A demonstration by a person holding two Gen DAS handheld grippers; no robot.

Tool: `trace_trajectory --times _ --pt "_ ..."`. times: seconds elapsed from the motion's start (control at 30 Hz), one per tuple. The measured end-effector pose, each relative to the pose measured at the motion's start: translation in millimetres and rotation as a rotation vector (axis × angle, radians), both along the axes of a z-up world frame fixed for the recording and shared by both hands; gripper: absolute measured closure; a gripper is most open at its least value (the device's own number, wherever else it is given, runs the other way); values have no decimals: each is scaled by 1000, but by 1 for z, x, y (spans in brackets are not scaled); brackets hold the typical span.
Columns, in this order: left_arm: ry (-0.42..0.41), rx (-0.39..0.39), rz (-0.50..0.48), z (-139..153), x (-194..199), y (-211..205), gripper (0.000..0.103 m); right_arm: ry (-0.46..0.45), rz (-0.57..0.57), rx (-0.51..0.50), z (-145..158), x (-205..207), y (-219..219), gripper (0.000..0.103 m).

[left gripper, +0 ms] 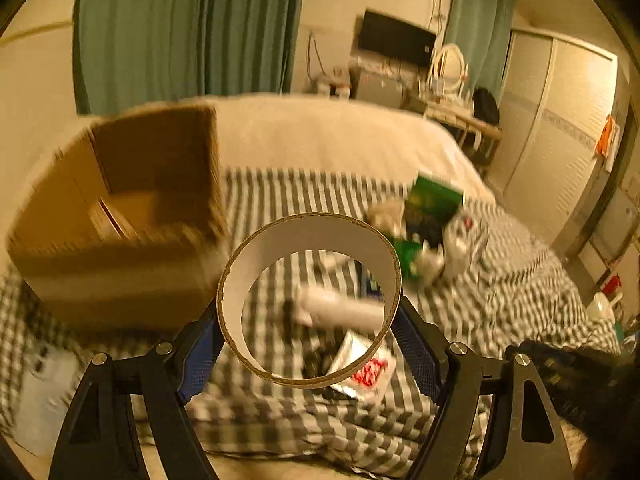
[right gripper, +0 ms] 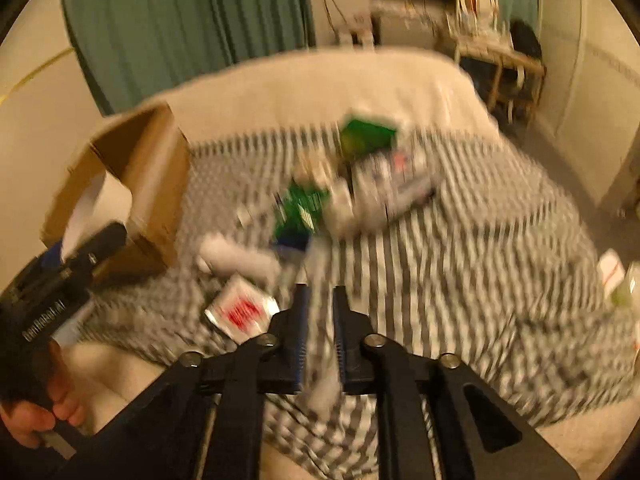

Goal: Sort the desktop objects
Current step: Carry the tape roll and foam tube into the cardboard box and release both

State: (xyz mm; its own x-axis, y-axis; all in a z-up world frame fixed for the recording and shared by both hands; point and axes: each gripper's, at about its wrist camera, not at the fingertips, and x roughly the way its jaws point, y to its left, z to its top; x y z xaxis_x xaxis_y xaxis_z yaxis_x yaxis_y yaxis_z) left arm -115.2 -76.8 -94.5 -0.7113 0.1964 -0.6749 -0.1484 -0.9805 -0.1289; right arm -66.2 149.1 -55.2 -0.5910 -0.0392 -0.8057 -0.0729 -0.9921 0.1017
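Cardboard ring (left gripper: 310, 300), centre frame, clamped in left gripper (left gripper: 310, 328) — carry level over box (left gripper: 120, 216), upper left, before releasing; right gripper (right gripper: 320, 320) nearly together on blurred white thing (right gripper: 322, 384) — unidentifiable.

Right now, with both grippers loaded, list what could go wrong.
1. The left gripper pinches the cardboard ring only by its rim; it could squash or twist free before the box.
2. The right gripper holds a blurred white thing loosely; it may drop onto the bed.
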Motion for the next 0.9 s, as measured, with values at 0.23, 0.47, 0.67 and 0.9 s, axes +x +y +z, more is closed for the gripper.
trace_trajectory --times 0.23,0.47,0.67,0.9 --pt "-44 -20 1 -20 -7 5 21 -167 -55 -115 -87 -7 19 75" --pt "-51 -37 -15 -23 -10 10 21 -222 -58 -129 -107 -18 18 96" --pt "-29 -22 -15 -16 -4 5 21 -215 -47 -58 -92 -14 17 89" --pt "-31 -8 -8 -16 -3 1 21 -213 -74 -37 -95 -2 11 56"
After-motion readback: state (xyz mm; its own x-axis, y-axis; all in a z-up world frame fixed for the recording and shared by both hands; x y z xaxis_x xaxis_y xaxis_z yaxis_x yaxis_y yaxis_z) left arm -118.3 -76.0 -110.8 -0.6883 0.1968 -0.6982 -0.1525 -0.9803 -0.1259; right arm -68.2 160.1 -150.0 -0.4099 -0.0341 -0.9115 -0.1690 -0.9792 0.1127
